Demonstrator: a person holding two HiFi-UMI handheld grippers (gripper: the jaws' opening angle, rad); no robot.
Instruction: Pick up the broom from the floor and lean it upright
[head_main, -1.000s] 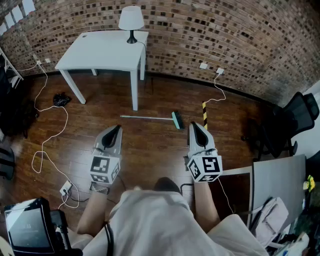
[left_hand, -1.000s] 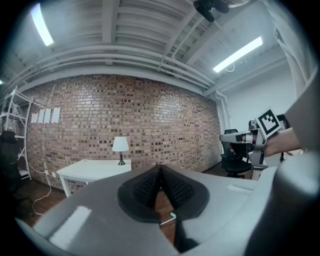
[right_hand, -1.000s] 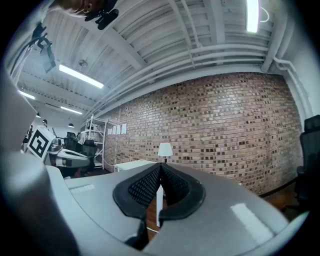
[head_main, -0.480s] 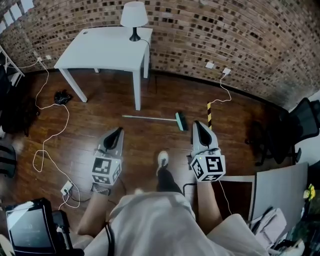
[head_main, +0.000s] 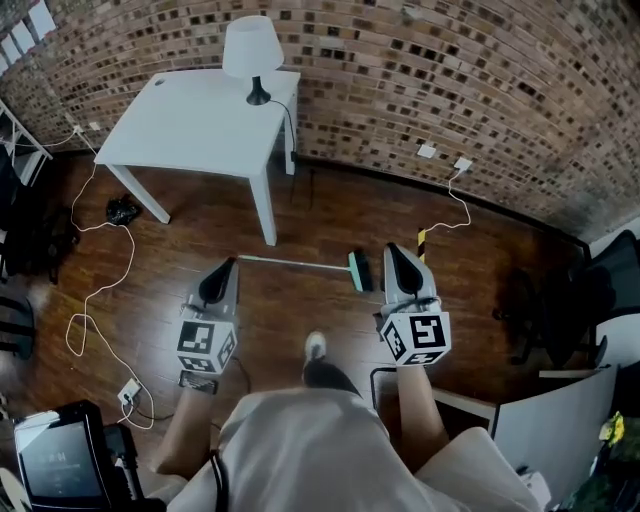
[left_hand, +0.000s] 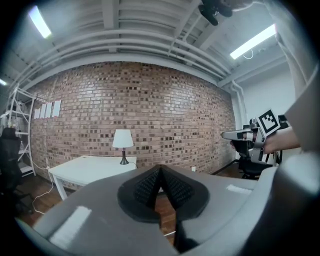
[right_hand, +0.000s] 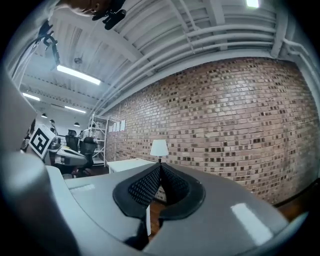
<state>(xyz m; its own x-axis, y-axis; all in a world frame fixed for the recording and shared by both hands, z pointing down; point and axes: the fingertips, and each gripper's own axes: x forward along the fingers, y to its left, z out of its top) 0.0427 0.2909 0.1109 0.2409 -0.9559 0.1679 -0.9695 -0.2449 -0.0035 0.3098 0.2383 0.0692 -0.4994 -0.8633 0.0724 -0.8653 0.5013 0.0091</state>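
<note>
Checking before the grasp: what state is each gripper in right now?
Left gripper: shut, holding nothing.
Right gripper: shut, holding nothing.

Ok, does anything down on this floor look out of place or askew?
Yes. The green-headed broom with the pale long handle lies flat on the wooden floor near the white table instead of standing. A white cable also trails in loose loops at left.

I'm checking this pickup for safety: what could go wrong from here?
Both the left gripper and right gripper are shut, so they could bump the thin broom handle and roll it away. Swinging the broom upright may strike the table leg. The loose white cable on the floor could catch a foot.
</note>
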